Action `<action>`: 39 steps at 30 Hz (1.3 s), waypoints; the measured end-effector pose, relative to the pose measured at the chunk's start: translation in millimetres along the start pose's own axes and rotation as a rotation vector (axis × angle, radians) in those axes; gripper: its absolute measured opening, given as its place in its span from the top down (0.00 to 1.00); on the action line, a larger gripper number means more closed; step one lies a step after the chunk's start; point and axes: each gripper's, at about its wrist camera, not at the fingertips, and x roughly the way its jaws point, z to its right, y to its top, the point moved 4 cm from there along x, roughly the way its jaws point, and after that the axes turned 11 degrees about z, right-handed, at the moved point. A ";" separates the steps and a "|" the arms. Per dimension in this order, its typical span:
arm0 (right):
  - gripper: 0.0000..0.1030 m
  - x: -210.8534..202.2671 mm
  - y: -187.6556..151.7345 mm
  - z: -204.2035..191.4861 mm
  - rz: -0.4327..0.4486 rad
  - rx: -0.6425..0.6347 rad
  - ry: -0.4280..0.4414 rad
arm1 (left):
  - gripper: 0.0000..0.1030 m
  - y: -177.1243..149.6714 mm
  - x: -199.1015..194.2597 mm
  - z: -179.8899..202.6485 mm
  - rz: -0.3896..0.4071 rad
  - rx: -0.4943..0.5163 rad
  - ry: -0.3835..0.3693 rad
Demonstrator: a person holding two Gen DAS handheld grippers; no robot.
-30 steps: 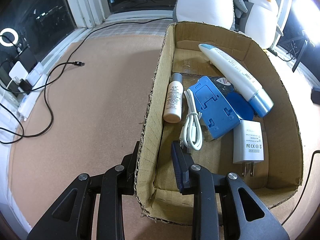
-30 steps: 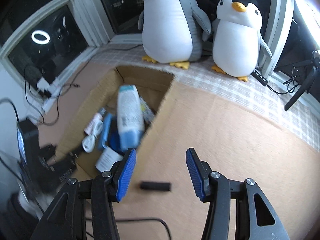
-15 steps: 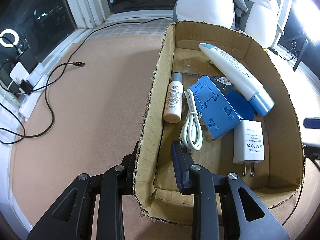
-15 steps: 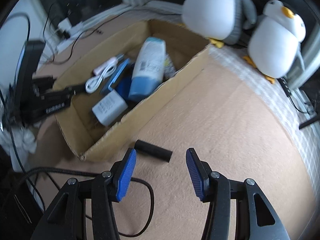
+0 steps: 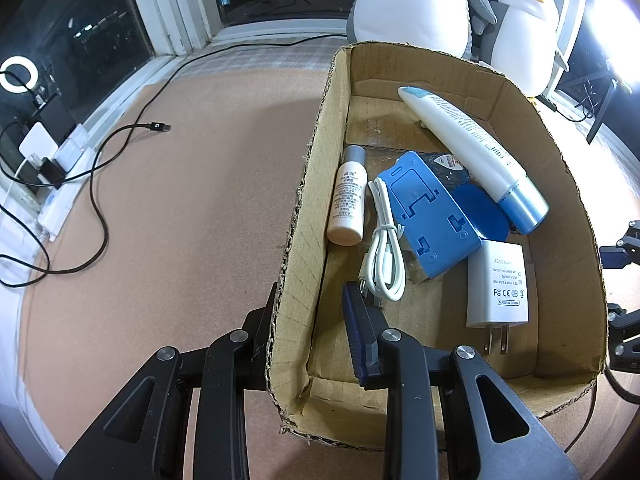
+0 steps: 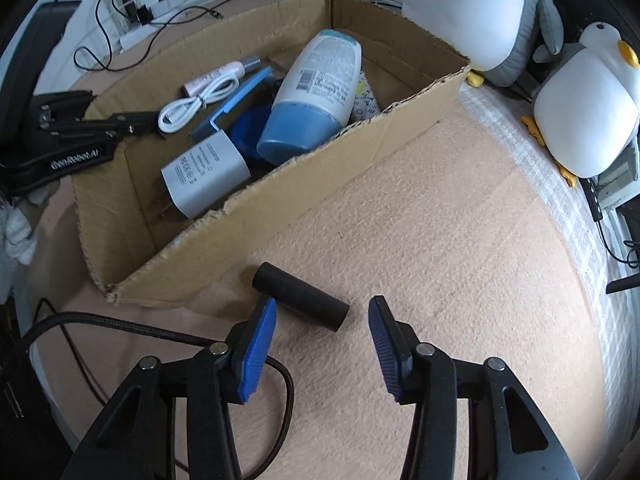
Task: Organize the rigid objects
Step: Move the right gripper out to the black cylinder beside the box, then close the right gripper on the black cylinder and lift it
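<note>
- The right gripper (image 6: 322, 334) hangs just over the tabletop (image 6: 460, 264) with its jaws spread wide and nothing between them; the black cylinder (image 6: 300, 296) lies on its side just ahead of them, its near end close to the left blue pad (image 6: 258, 350), not gripped.
- The left gripper (image 5: 310, 320) straddles the left wall of the cardboard box (image 5: 304, 216): one finger outside, the blue-padded finger (image 5: 358, 332) inside. The jaws are narrowed around the wall; I cannot tell whether both pads press it.
- Inside the box lie a small white bottle (image 5: 347, 204) by the left wall, a coiled white cable (image 5: 384, 250) beside it, a blue plastic stand (image 5: 430, 212), a white charger plug (image 5: 498, 284) and a large white tube with a blue cap (image 5: 476, 158) resting across the others.
- The black cylinder sits outside the box, near its right wall and close to the near corner.
- The tabletop is covered in a tan, felt-like mat; a black cable (image 5: 96, 184) trails over it on the left.
- Two plush penguins (image 6: 588, 100) stand behind the box, before dark windows (image 5: 80, 24) in which a ring light (image 5: 16, 76) shows.
</note>
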 end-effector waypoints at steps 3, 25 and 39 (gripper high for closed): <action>0.63 6.7 0.0 -0.8 -0.004 -0.009 -0.008 | 0.74 0.0 0.0 0.0 0.000 0.000 0.000; 0.62 17.0 21.8 2.5 0.045 -0.182 0.026 | 0.74 0.1 1.3 0.9 -0.002 0.006 0.003; 0.60 25.5 38.6 0.9 0.014 -0.395 0.120 | 0.74 0.7 1.8 1.5 -0.009 0.001 0.017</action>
